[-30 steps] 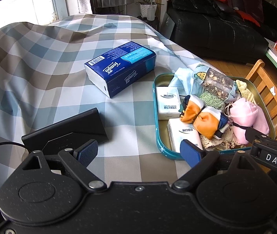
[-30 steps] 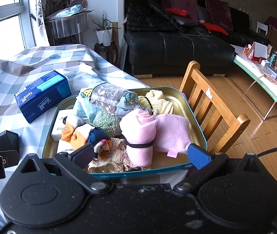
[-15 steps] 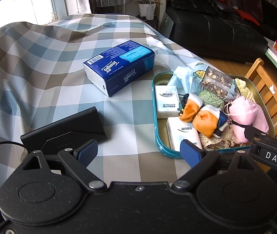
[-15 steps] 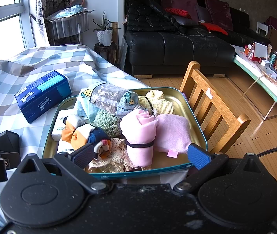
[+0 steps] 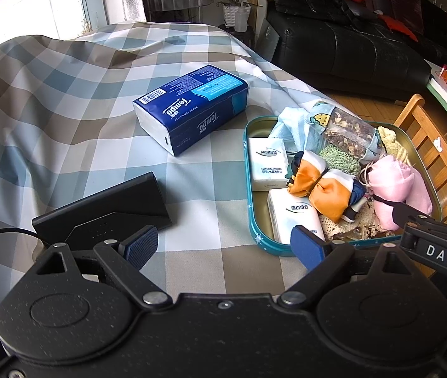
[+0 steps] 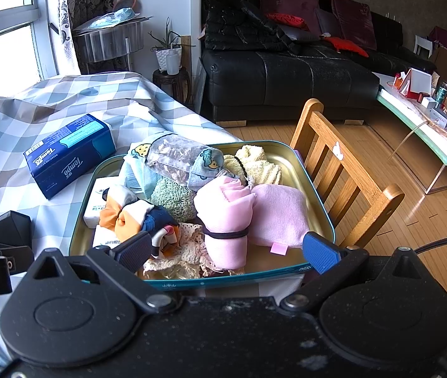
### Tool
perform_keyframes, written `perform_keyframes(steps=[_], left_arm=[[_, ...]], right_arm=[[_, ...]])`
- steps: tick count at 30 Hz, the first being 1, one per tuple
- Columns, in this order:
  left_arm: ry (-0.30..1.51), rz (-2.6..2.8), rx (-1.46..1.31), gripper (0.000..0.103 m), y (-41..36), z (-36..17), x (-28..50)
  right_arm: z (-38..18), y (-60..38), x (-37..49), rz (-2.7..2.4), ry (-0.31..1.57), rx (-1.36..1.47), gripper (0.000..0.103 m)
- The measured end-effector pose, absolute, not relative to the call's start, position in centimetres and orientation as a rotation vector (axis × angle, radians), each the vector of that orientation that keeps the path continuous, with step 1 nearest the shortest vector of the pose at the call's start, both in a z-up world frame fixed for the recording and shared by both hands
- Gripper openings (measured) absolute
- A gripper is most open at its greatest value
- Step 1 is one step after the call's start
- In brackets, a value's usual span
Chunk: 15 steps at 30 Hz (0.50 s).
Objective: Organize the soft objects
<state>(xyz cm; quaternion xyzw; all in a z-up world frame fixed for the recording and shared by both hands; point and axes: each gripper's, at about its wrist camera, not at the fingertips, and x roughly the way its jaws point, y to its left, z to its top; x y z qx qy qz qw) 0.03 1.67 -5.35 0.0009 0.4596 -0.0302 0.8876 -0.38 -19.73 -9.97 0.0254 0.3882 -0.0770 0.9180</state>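
The left gripper [image 5: 223, 247] has its jaws spread wide with nothing between them; bare checked tablecloth [image 5: 65, 100] lies in the gap. Its blue left pad sits in front of a black wedge-shaped stand [image 5: 103, 204] near the table's near edge. The right gripper [image 6: 228, 252] is likewise wide open and empty, positioned over the near rim of the teal oval metal tray [image 6: 223, 282], which sits at the table's right edge.

Tray contents: a pink rolled cloth bound by a black band [image 6: 226, 217] at the near right, a flat pink pouch [image 6: 278, 212] touching it, an orange, white and navy tied cloth bundle [image 5: 321, 186] in the middle, two white tissue packs [image 5: 267, 163] along the left wall, a pale blue printed pouch with a clear window [image 6: 179, 157] toward the far side, and yellow knit pieces [image 6: 255, 163] at the far right.

A blue Tempo tissue pack [image 5: 191, 107] lies on the tablecloth, apart from the tray's far left corner. A wooden chair back [image 6: 346, 170] stands just beside the tray's right side.
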Motion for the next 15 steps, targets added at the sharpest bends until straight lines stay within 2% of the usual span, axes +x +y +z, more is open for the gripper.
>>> perform_keyframes(steps=[15], left_arm=[[0.956,-0.065,0.005,0.088,1.44,-5.34,0.05]], right_arm=[[-9.98,-19.73,-0.38,-0.159,0.799,0.053,0.103]])
